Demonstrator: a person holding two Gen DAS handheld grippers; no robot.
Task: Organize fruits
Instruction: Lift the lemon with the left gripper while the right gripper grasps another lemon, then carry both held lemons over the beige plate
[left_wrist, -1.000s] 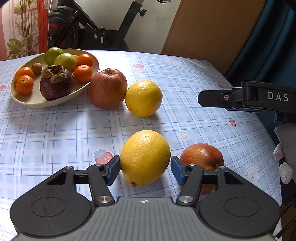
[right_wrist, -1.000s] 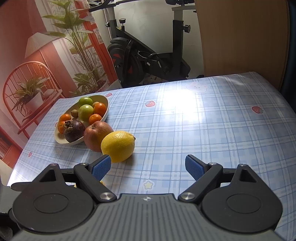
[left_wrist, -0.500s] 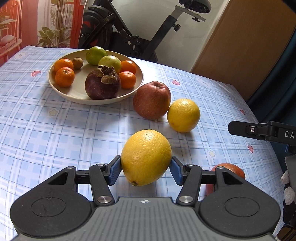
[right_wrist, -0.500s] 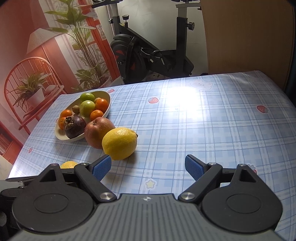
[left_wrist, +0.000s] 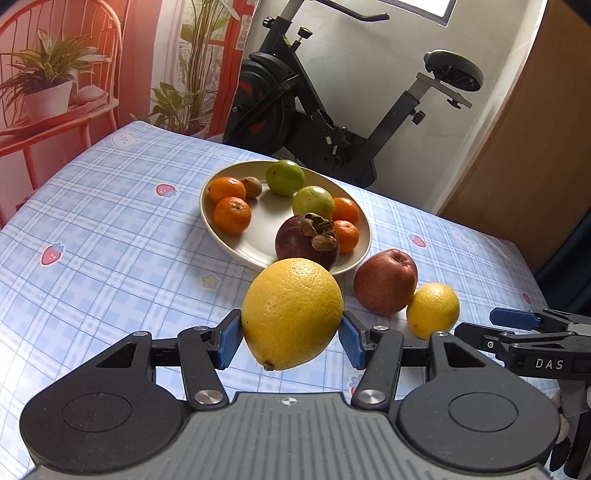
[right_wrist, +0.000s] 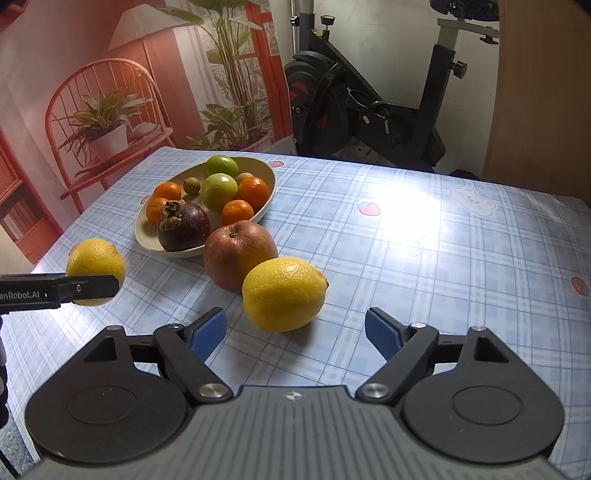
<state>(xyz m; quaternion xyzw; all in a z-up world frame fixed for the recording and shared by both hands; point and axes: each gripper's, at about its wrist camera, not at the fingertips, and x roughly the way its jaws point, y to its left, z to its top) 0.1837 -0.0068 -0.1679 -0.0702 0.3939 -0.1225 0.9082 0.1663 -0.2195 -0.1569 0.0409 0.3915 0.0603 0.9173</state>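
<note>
Yellow lemon in hand: the left gripper (left_wrist: 291, 338) pinches a large lemon (left_wrist: 291, 313) between its blue pads, lifted clear of the desk (left_wrist: 110, 258) and hanging in front of the near rim of the bowl (left_wrist: 210, 221).
Left jaws: pressed against the lemon's two sides, holding it by its middle.
Right jaws: the right gripper (right_wrist: 295, 332) is closing from a wide spread with nothing between its pads; a second lemon (right_wrist: 283, 293) lies just beyond them on the desk.
Done so far: the bowl already carries several mandarins (left_wrist: 232, 215), two green fruits (left_wrist: 313, 201), a small brown fruit (left_wrist: 252, 186) and a dark mangosteen (left_wrist: 306, 242).
Left to do, as I judge it: the held lemon is not yet in the bowl; the second lemon and a red apple (right_wrist: 240, 254) sit on the desk just beside the bowl, touching each other. Whether more fruit lies out of view I cannot tell.
Progress: roughly midway, with the big fruits outstanding.
Held lemon's axis: its long axis runs tilted, the stem nub low and toward the camera, the far end up and toward the bowl.
Second lemon's axis: lying across the right wrist view, its pointed tip toward the right, the blunt end nearer the apple.
Room in bowl: tight near the mangosteen; the barer patch lies on the bowl's left side in the left wrist view.
</note>
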